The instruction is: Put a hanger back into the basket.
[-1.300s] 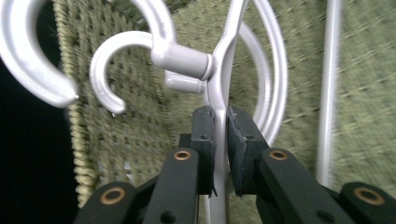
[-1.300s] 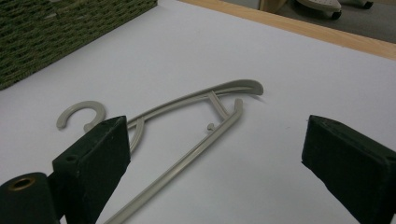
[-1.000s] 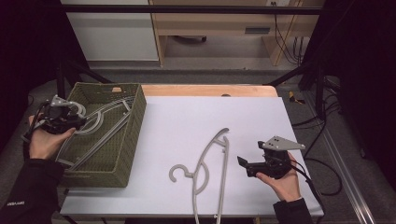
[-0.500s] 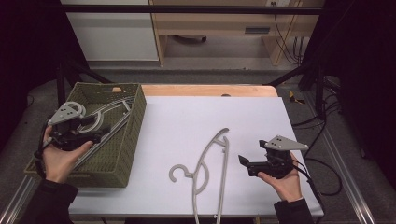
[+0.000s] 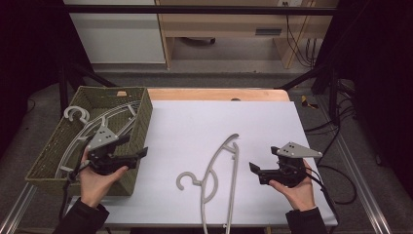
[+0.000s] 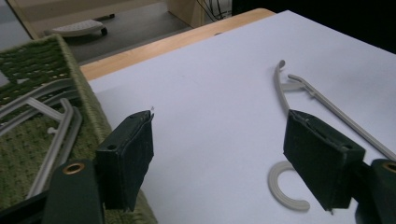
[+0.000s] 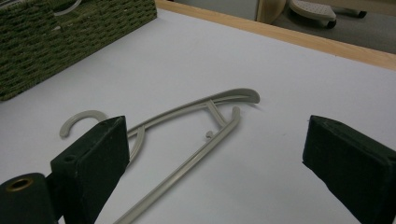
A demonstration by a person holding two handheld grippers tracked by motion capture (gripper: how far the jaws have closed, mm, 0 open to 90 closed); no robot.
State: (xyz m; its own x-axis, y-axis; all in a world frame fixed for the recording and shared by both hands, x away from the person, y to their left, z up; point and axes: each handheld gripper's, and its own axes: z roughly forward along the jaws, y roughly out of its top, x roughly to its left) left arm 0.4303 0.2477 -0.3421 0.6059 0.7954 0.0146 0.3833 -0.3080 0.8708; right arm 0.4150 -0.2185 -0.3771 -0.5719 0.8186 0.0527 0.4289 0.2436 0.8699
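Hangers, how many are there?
3 that I can tell. One hanger lies loose on the white table. At least two more hangers are stacked in the green basket on the left; others may be hidden under them.

White table surface with wooden far edge; pale cabinet and wooden shelf unit stood beyond it; black cables (loose loops) lay at the right.
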